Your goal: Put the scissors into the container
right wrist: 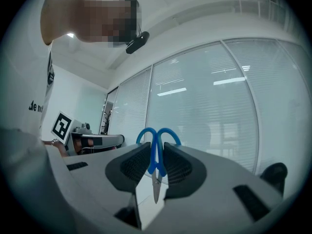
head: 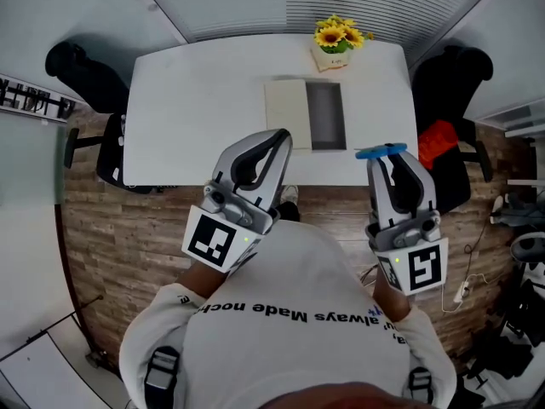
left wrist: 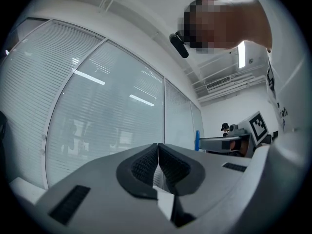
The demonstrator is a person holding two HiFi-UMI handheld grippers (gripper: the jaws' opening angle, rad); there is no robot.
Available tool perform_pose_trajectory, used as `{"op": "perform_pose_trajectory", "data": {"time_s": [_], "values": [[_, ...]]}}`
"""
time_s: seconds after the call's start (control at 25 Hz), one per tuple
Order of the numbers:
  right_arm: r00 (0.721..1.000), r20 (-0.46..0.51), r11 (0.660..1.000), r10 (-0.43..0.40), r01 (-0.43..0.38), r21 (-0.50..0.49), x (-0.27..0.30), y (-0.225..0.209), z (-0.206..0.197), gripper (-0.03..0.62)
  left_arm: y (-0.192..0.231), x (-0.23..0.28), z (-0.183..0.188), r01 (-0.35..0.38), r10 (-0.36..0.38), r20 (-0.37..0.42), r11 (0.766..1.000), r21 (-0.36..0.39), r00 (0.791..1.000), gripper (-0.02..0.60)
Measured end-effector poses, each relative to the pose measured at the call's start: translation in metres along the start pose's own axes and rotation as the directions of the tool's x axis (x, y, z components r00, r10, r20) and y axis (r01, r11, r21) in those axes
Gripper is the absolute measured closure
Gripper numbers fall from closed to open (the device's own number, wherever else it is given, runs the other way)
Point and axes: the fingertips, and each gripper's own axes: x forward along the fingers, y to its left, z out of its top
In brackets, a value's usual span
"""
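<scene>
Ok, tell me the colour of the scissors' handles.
The scissors have blue handles, clearest in the right gripper view.

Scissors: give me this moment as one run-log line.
left hand-held gripper shut, empty | right hand-held gripper shut on scissors | container on table, scissors not yet in

A white table (head: 196, 100) stands on wood-plank floor (head: 128, 237) between 2 black chairs (head: 85, 75), beside slatted blinds (head: 298, 2).

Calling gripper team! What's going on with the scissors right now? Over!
Right hand-held gripper shut on scissors, held in the air. Left hand-held gripper shut, empty. Container open on table, nothing in the way.
</scene>
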Motion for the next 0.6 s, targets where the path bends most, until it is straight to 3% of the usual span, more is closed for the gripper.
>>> {"op": "perform_pose_trajectory", "data": {"time_s": [0.6], "values": [[1.000,-0.002,1.000,-0.023,0.023,0.003,0.071,-0.021,-0.010,0.502,0.066,0.041,-0.010,0.019,-0.019,0.010,1.000,-0.013,1.000,0.561]]}}
